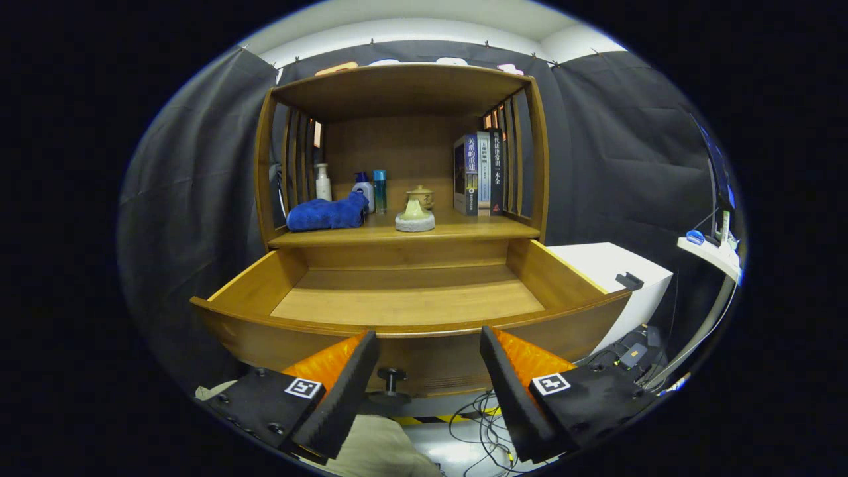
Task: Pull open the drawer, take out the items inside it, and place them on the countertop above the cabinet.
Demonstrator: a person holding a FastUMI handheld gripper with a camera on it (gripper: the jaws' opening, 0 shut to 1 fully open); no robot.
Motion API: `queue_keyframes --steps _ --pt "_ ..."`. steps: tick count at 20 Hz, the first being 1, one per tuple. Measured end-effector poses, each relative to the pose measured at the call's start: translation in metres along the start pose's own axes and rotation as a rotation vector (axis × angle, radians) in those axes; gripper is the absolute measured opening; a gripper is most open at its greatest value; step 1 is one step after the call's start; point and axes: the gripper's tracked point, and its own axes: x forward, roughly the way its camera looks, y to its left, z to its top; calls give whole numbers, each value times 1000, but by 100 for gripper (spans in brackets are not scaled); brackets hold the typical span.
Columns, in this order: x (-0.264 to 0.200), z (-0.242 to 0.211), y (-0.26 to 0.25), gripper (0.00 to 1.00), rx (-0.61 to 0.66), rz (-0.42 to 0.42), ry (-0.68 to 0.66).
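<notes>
The wooden drawer is pulled out toward me, and its bare wooden floor shows with nothing lying on it. Its dark knob sits on the front panel, low between my fingers. My gripper is open, both fingers just in front of the drawer's front rim, holding nothing. On the countertop above the drawer lie a folded blue towel and a small pale ceramic lidded pot. Behind them stand a white bottle, a blue-capped bottle and a teal bottle.
Several upright books stand at the countertop's right end under the shelf's roof. A white box stands to the right of the cabinet, with cables on the floor below. A white stand is at the far right.
</notes>
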Motion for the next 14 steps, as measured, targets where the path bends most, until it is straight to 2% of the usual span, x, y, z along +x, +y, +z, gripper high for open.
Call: queue_keyframes --steps 3,8,14 --pt "-1 2 6 99 -2 28 -12" --pt "13 10 -3 98 31 -4 -16" --pt "37 22 -1 98 13 8 -13"
